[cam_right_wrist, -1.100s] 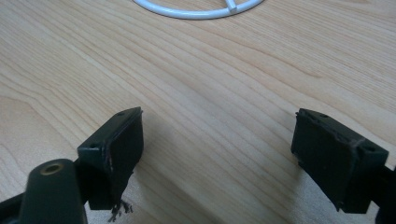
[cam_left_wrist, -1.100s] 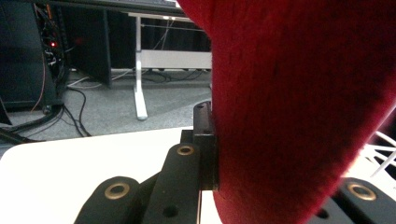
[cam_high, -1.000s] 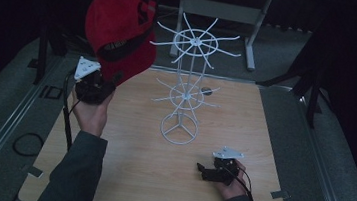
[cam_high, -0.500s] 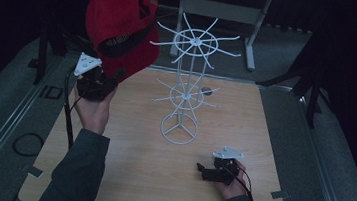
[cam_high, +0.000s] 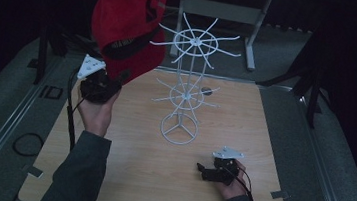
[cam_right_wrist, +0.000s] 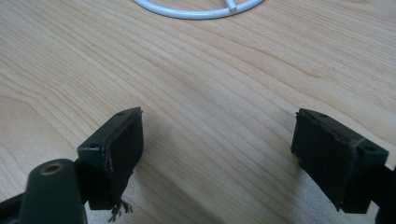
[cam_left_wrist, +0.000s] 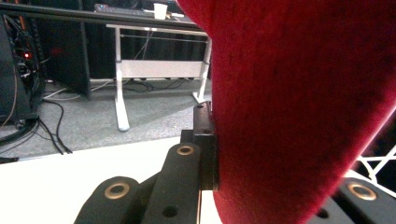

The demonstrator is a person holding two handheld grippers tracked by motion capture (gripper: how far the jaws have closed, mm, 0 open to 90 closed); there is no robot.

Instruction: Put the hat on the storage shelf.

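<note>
A red cap (cam_high: 126, 32) hangs in the air at the upper left of the high view, held up by my left gripper (cam_high: 113, 81), which is shut on its lower edge. In the left gripper view the red cap (cam_left_wrist: 299, 107) covers the right half, pressed against the black jaw. A white wire rack (cam_high: 186, 89) with two tiers of spokes stands mid-table, just right of the cap. My right gripper (cam_high: 202, 171) rests low on the table near the front right, open, with bare wood between its fingers (cam_right_wrist: 116, 144). The rack's round base (cam_right_wrist: 201, 10) lies ahead of it.
The wooden tabletop (cam_high: 133, 176) sits between grey side rails. A white desk frame (cam_left_wrist: 126, 70) stands on the carpet beyond the table. A black cable loop (cam_high: 26, 143) lies at the left, off the table.
The cap and my left gripper have shifted slightly up and toward the rack. The right gripper has stayed still.
</note>
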